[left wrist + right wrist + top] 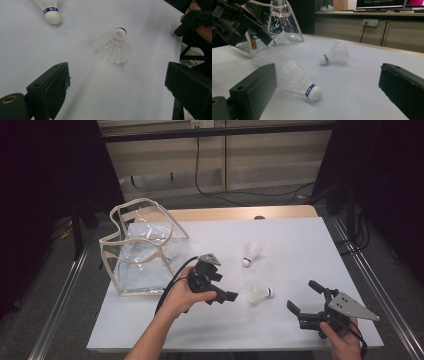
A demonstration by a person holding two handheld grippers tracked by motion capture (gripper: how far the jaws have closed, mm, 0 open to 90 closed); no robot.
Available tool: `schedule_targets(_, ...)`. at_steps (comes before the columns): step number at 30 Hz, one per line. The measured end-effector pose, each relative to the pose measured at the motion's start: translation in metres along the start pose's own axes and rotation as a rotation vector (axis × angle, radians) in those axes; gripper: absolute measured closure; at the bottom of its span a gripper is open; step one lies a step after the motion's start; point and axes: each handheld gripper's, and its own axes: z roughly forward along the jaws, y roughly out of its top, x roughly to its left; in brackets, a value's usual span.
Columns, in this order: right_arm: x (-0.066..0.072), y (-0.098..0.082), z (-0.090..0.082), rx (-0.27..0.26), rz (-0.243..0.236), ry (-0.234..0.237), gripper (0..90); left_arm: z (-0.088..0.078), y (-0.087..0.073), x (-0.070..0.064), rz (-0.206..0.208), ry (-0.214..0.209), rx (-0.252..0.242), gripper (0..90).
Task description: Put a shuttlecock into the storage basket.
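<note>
A white feathered shuttlecock (258,292) with a blue band round its cork is seen lying on its side on the white table (300,245), between the two grippers and touched by neither. The left gripper (226,296) is held just beside its feather skirt, jaws spread; the right gripper (304,296) lies farther off — also spread wide. A second shuttlecock (251,254) lies farther back. At the left a clear bag (142,247) stands open, a third shuttlecock (277,39) being visible inside it.
</note>
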Motion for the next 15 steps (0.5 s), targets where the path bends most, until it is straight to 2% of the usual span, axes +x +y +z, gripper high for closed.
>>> schedule_targets(3, 0.000, 0.000, 0.000, -0.001, -0.001, -0.001, 1.5, 0.003, 0.000, -0.001, 0.001, -0.008, 0.004, 6.2)
schedule_targets(4, 0.000, 0.000, 0.000, -0.001, -0.001, 0.000, 1.5, 0.003, 0.000, -0.002, 0.004, 0.007, 0.015, 6.2)
schedule_targets(6, 0.000, 0.000, 0.000, -0.001, -0.002, 0.001, 1.5, 0.005, -0.001, -0.002, 0.007, -0.017, 0.006, 6.1)
schedule_targets(8, 0.000, 0.000, 0.000, -0.001, -0.001, 0.001, 1.5, 0.007, -0.001, -0.003, 0.005, -0.024, -0.001, 6.1)
schedule_targets(9, 0.000, 0.000, 0.000, -0.001, -0.001, 0.001, 1.5, 0.007, -0.001, -0.003, 0.012, -0.026, -0.001, 6.1)
schedule_targets(10, 0.000, 0.000, 0.000, -0.001, -0.001, 0.001, 1.4, 0.008, -0.001, -0.004, 0.019, -0.005, 0.010, 6.1)
schedule_targets(11, 0.000, 0.000, 0.000, -0.001, -0.002, 0.001, 1.5, 0.009, -0.001, -0.003, 0.020, -0.027, -0.004, 6.1)
schedule_targets(15, 0.000, 0.000, 0.000, 0.000, -0.001, 0.000, 1.5, 0.012, -0.002, -0.002, 0.016, -0.023, -0.008, 6.1)
